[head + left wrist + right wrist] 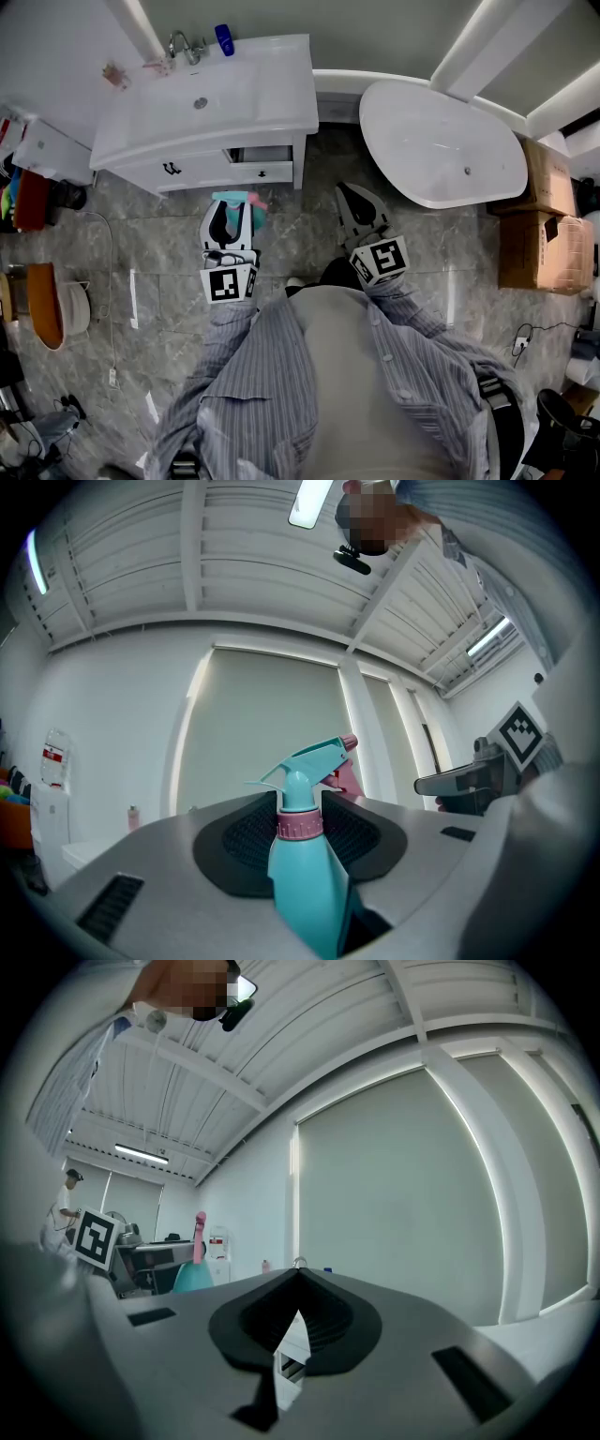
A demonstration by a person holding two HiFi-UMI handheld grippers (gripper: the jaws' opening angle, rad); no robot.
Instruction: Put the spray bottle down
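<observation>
Currently the left claw (230,210) is clamped on the spray bottle (305,883), a teal bottle with a pink collar and a teal trigger head tipped in pink. In the left gripper view both ribbed black pads press against the bottle just below the collar, and the trigger head stands clear above the pads. The bottle is therefore off any surface, carried in the air above the grey tiled floor (122,281), directly in front of the white vanity (272,94) and close to its partly open drawer (262,155). The right claw (352,195) is closed and empty: in the right gripper view its pads meet at the tips, with only a narrow sliver of light showing lower down between them. It is held to the right of the vanity front, well apart from the left claw, and points toward the white bathtub (441,141) that stands to the right of the vanity. On the vanity's tabletop, a chrome faucet (185,44) sits at the rear edge with a small blue bottle (224,38) just beside it. Both arms wear striped shirt sleeves (272,375).
</observation>
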